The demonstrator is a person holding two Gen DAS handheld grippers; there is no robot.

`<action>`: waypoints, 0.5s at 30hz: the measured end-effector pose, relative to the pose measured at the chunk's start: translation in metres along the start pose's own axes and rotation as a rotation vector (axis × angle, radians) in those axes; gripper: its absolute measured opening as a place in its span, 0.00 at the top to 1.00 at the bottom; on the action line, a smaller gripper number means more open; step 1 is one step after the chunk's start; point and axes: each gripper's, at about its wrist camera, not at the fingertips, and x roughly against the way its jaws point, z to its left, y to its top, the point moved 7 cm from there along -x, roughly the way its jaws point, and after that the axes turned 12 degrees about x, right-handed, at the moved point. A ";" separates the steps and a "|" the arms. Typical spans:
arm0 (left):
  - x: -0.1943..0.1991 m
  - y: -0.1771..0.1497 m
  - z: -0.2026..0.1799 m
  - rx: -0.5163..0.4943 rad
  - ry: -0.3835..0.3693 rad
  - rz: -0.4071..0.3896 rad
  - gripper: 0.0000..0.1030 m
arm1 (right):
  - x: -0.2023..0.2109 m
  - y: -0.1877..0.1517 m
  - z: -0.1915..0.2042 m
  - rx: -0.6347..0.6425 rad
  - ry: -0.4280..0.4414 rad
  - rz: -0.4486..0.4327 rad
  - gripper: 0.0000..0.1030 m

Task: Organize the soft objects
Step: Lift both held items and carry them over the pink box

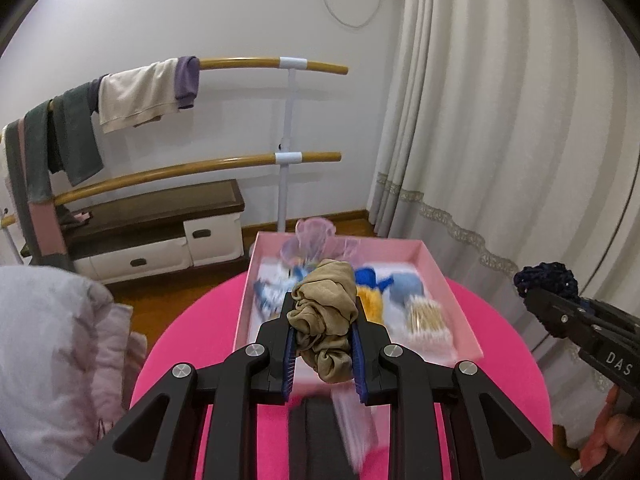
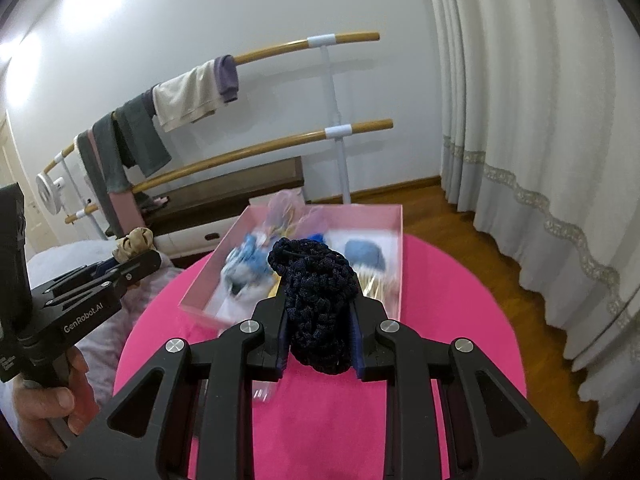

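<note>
The left gripper (image 1: 324,312) is closed narrow on a tan satin scrunchie (image 1: 326,318), whose bunched folds bulge out above and below the blue pads (image 1: 357,354); it is held up over the near part of a round pink table (image 1: 192,320), clear of the surface; the right gripper (image 2: 318,304) is likewise clamped narrow on a dark navy crocheted scrunchie (image 2: 316,300), the knit squeezed between its black fingers (image 2: 272,320) and carried above the same table; just beyond both tools, on the far side of the table, lies an open pink box (image 1: 460,304) holding blurred blue, yellow and white soft things and a pale pink gauzy piece at its far edge; neither scrunchie touches the box; a hand (image 2: 48,404) grips the left tool's handle at the near left; towels (image 1: 136,96) hang over a wooden rail (image 1: 248,63) against the far wall; a white curtain (image 1: 500,120) falls at the right.
</note>
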 end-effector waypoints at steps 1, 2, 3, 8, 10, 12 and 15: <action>-0.009 0.006 -0.001 0.001 -0.004 0.006 0.81 | -0.007 0.005 -0.002 -0.001 0.001 0.005 0.79; -0.022 0.014 -0.002 0.000 -0.004 0.012 0.81 | -0.015 0.010 -0.004 -0.002 0.004 0.010 0.79; -0.033 0.021 -0.004 -0.003 -0.001 0.016 0.81 | -0.021 0.014 -0.005 -0.002 0.006 0.016 0.79; -0.096 0.051 -0.008 -0.004 0.015 0.055 0.81 | -0.059 0.038 -0.015 -0.006 0.017 0.039 0.79; -0.120 0.062 -0.011 -0.002 0.019 0.066 0.81 | -0.072 0.043 -0.018 -0.006 0.017 0.051 0.79; -0.144 0.074 -0.014 -0.004 0.024 0.080 0.81 | -0.086 0.047 -0.022 -0.009 0.020 0.067 0.79; -0.180 0.088 -0.018 0.002 0.026 0.106 0.81 | -0.105 0.051 -0.028 -0.021 0.028 0.088 0.78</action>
